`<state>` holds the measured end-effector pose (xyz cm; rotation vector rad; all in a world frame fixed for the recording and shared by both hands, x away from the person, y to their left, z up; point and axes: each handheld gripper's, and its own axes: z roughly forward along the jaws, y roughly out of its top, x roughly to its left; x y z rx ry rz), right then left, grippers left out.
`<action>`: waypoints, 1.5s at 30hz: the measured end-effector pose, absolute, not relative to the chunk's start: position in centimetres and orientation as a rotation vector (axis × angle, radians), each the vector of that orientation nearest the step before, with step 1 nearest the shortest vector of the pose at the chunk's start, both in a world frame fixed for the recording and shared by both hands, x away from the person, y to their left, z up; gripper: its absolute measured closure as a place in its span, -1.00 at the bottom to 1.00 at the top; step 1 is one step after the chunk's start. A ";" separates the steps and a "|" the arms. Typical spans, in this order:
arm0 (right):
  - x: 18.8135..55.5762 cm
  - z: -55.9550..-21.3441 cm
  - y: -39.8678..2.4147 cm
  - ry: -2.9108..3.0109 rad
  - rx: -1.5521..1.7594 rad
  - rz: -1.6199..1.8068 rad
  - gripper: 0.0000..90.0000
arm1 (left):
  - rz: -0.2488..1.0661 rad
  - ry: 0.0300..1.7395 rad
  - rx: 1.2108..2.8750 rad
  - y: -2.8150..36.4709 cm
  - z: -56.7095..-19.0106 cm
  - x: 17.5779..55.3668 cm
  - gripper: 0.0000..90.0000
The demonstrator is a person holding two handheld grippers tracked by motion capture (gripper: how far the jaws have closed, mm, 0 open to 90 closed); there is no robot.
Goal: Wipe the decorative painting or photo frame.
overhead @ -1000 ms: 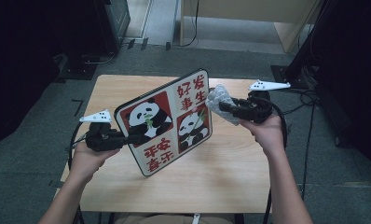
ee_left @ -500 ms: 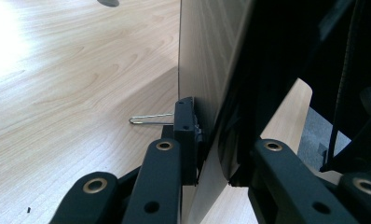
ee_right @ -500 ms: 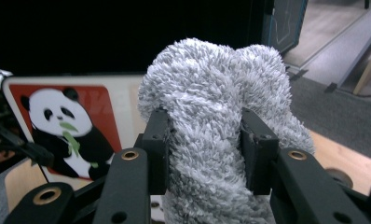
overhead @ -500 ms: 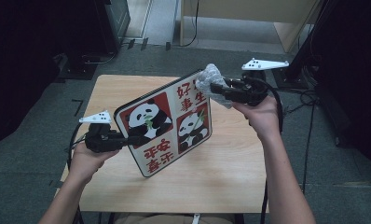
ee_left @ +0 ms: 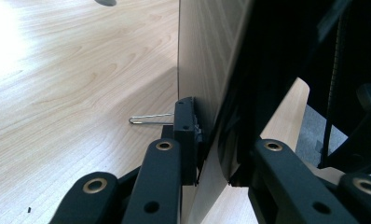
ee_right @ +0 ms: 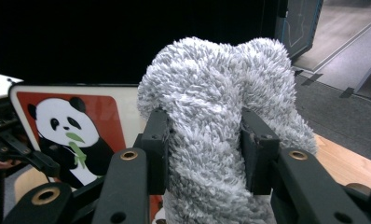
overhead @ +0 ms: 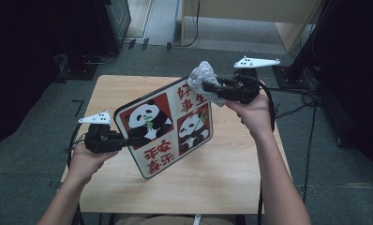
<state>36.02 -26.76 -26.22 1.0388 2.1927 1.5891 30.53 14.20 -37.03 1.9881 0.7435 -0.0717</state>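
I'm clamping the panda board (overhead: 168, 133) upright with the left gripper (overhead: 128, 140) so the right gripper (overhead: 207, 87), squeezing the cloth (overhead: 202, 75), can wipe its top corner.

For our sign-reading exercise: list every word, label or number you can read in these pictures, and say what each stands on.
"好事发生": red characters, upper right panel of the panda board, slightly blurred.
"平安喜乐": red characters, lower panel of the same board, upside down in the high view; a likely reading only.
The grey cloth carries no text.
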 end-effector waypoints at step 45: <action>36.4 -31.7 -27.9 2.311 1.048 1.658 0.39 | -0.095 0.724 1.993 14.4 -37.1 30.7 0.72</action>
